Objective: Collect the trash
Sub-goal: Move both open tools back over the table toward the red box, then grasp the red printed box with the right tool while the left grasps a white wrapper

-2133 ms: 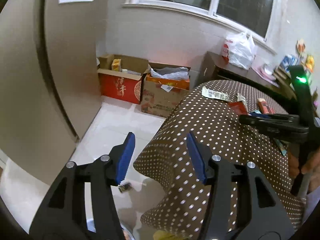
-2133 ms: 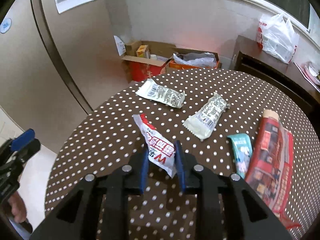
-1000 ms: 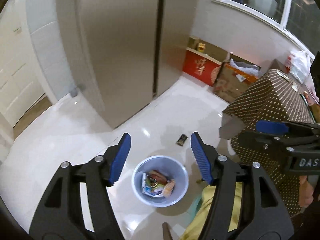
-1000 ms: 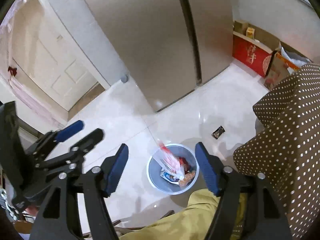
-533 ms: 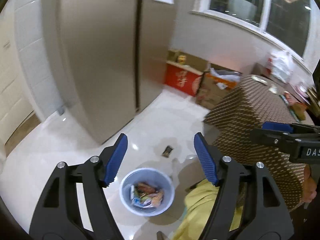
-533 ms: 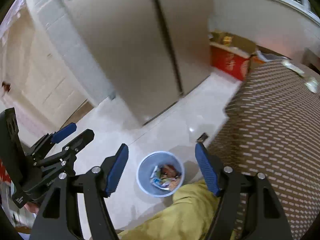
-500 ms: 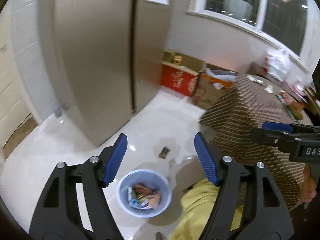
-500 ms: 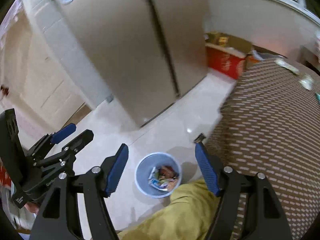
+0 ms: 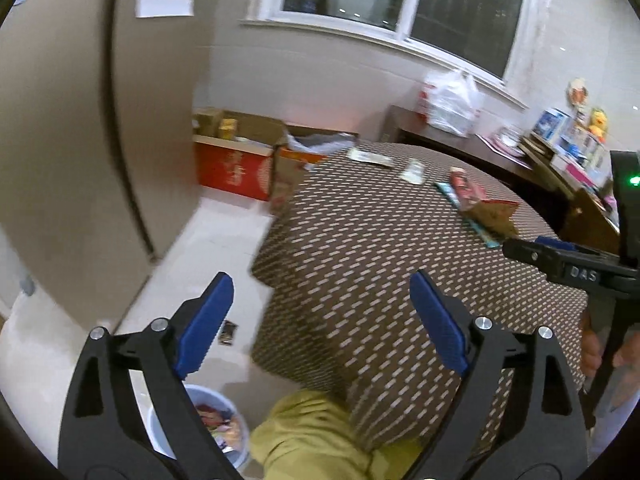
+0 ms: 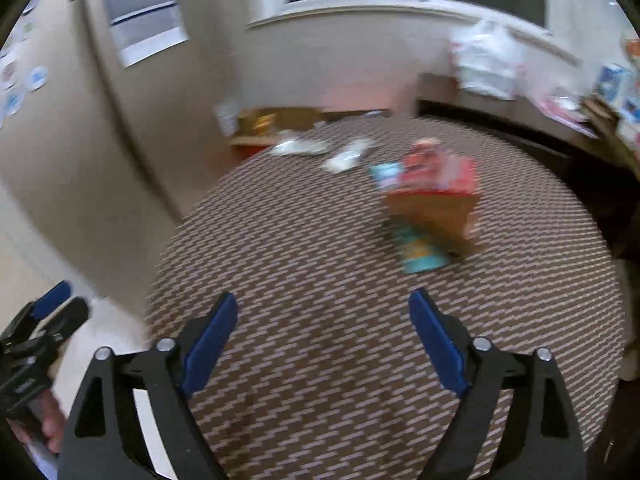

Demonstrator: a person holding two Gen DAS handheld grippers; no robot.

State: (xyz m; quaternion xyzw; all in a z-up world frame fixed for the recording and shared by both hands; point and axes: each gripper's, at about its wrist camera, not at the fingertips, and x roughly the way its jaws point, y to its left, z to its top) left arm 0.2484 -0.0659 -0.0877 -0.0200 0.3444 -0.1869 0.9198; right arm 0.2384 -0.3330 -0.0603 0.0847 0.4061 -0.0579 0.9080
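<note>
My left gripper is open and empty, held off the table's near-left edge above the floor. My right gripper is open and empty over the near part of the round polka-dot table. On the table lie a red packet, a teal wrapper and two white wrappers farther back; they also show in the left wrist view. The pale blue trash bin with wrappers inside stands on the floor below my left gripper. A small dark wrapper lies on the floor.
A tall fridge stands at the left. Cardboard boxes sit against the far wall. A dark sideboard with a white plastic bag stands behind the table. My yellow-clad leg is below.
My right gripper let the red-and-white wrapper drop into the bin. Both grippers have swung up from the bin back toward the table. Both stay open.
</note>
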